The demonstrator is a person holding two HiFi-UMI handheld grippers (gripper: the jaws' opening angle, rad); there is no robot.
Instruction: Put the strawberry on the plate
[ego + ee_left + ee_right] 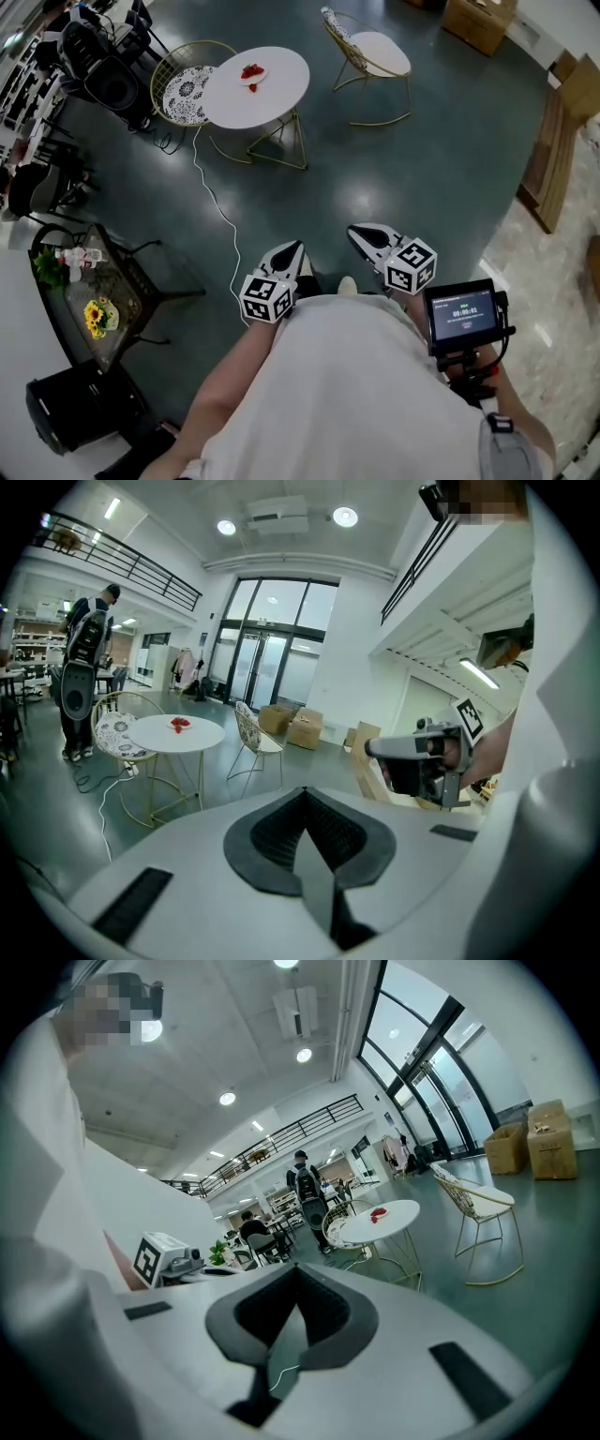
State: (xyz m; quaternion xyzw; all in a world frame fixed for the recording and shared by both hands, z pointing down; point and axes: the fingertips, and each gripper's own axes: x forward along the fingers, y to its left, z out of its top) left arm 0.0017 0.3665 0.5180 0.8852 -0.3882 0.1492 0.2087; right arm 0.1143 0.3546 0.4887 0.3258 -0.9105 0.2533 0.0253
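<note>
Far across the floor stands a round white table (272, 98). On it a small white plate (252, 79) carries red strawberries (252, 70). Both gripper views show the same fruit, tiny: strawberries (179, 724) and strawberries (379, 1212). I hold both grippers close to my body, well short of the table. My left gripper (297, 247) is shut and empty, its jaws meeting (303, 803). The right gripper (355, 232) is likewise shut with nothing in it (295, 1283).
A wire chair with a patterned cushion (187, 89) stands left of the table, another chair (370, 52) to its right. A white cable (220, 211) runs over the floor. A glass side table with flowers (94, 300) is at the left, cardboard boxes (478, 21) at the back right. A person with a backpack (84, 667) stands near the table.
</note>
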